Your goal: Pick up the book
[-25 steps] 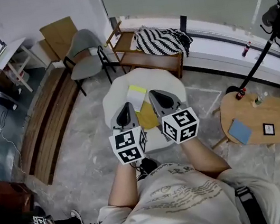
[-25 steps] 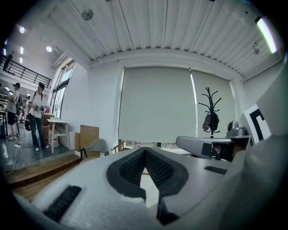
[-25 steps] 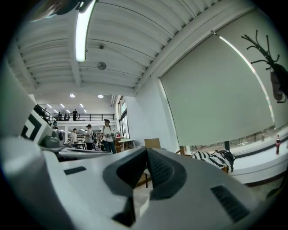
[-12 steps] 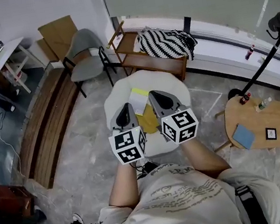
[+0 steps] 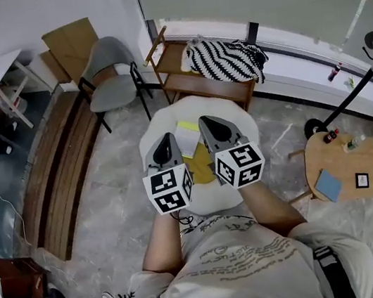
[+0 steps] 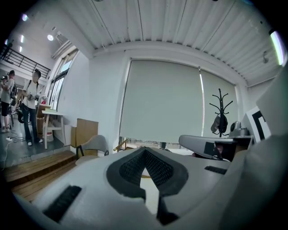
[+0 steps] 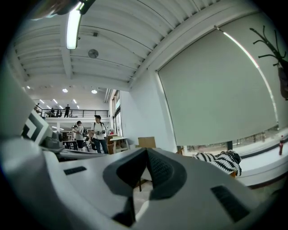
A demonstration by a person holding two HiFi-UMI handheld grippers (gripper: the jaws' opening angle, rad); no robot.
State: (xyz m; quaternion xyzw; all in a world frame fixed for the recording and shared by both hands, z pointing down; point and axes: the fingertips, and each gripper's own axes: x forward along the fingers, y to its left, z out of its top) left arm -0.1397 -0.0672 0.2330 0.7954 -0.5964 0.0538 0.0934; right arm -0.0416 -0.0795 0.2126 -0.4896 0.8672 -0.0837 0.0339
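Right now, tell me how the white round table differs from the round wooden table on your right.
The white round table holds a yellow book and pale paper; the round wooden table, tan, holds a blue book and a marker card. The white one sits straight ahead, the wooden one off right. Both are round.

a grey chair (image 5: 111, 76) stands at eleven o'clock, a striped blanket (image 5: 226, 59) lies on a wooden bench (image 5: 213, 87) at twelve, and a round wooden table (image 5: 350, 162) sits at three.
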